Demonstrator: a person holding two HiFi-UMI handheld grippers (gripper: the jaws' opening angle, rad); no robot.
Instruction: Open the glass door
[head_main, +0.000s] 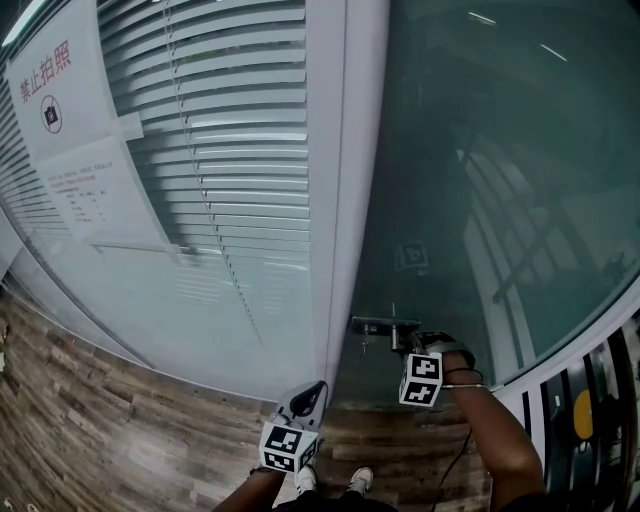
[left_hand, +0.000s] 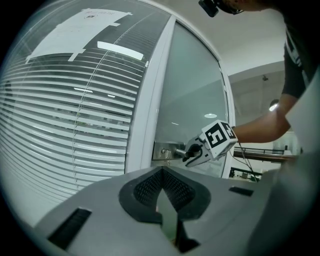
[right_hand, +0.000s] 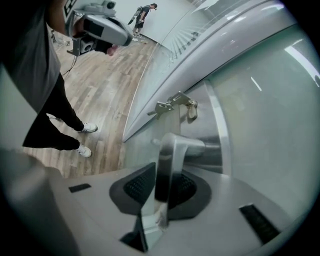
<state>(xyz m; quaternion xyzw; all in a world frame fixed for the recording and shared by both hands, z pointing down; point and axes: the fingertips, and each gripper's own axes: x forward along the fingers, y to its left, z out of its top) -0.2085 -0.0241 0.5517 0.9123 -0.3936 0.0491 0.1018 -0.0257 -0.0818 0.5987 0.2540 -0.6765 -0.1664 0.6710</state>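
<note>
The glass door (head_main: 490, 170) has a metal lever handle (head_main: 383, 326) on a plate near its left edge, with keys (right_hand: 167, 106) hanging in the lock beside it. My right gripper (head_main: 408, 342) is at that lever. In the right gripper view the lever (right_hand: 172, 157) runs between the two dark pads and my right gripper (right_hand: 162, 186) is shut on it. The left gripper view shows the same grip (left_hand: 193, 150) from the side. My left gripper (head_main: 316, 388) hangs lower left of the handle by the white door frame (head_main: 345, 200), its pads (left_hand: 150, 187) meeting at the tip, holding nothing.
Left of the frame is a glazed wall with white blinds (head_main: 230, 130) and taped paper notices (head_main: 60, 90). Wood-pattern floor (head_main: 100, 430) lies below, with my shoes (head_main: 360, 480) close to the door. A distant person (right_hand: 145, 12) stands down the corridor.
</note>
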